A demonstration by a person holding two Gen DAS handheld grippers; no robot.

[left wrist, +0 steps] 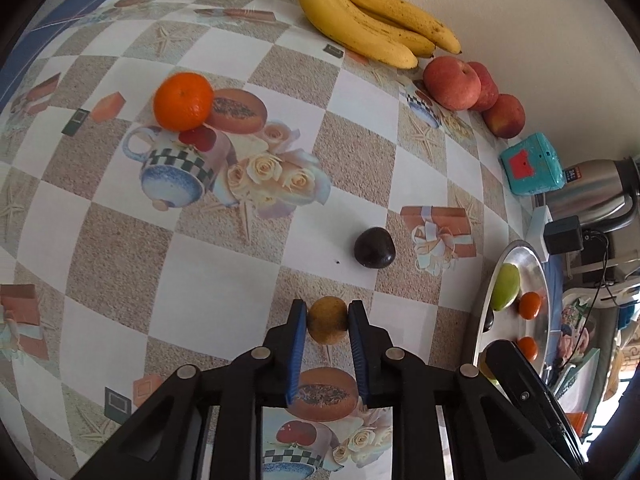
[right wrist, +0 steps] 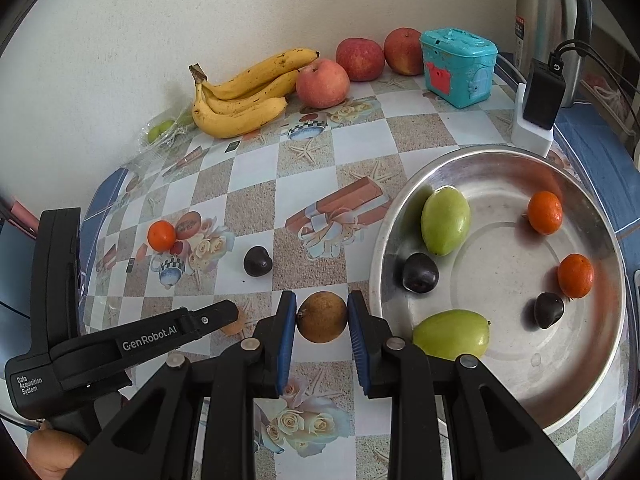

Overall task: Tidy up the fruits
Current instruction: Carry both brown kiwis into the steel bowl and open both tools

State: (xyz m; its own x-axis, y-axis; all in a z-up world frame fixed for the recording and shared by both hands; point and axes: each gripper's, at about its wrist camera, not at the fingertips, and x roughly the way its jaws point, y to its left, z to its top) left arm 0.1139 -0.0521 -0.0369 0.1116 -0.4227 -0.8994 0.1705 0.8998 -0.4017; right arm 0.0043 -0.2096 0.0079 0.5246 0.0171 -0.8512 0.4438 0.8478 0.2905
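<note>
My left gripper (left wrist: 328, 322) is shut on a small brown round fruit (left wrist: 327, 320), just above the patterned tablecloth. My right gripper (right wrist: 322, 318) is shut on another brown round fruit (right wrist: 322, 317), left of the metal tray (right wrist: 592, 360). The tray holds two green mangoes (right wrist: 445, 220), two tangerines (right wrist: 545, 213) and two dark plums (right wrist: 420, 273). A loose dark plum (left wrist: 375, 248) (right wrist: 257, 261) and a tangerine (left wrist: 183, 101) (right wrist: 161, 235) lie on the cloth. The left gripper's body (right wrist: 132, 340) shows at the right view's lower left.
Bananas (right wrist: 244, 96) (left wrist: 372, 20) and three red apples (right wrist: 322, 83) (left wrist: 452, 84) lie along the wall. A teal toy box (right wrist: 458, 66), a charger (right wrist: 540, 96) and a steel flask (right wrist: 548, 20) stand at the back right. A clear bag of green fruit (right wrist: 164, 130) lies left of the bananas.
</note>
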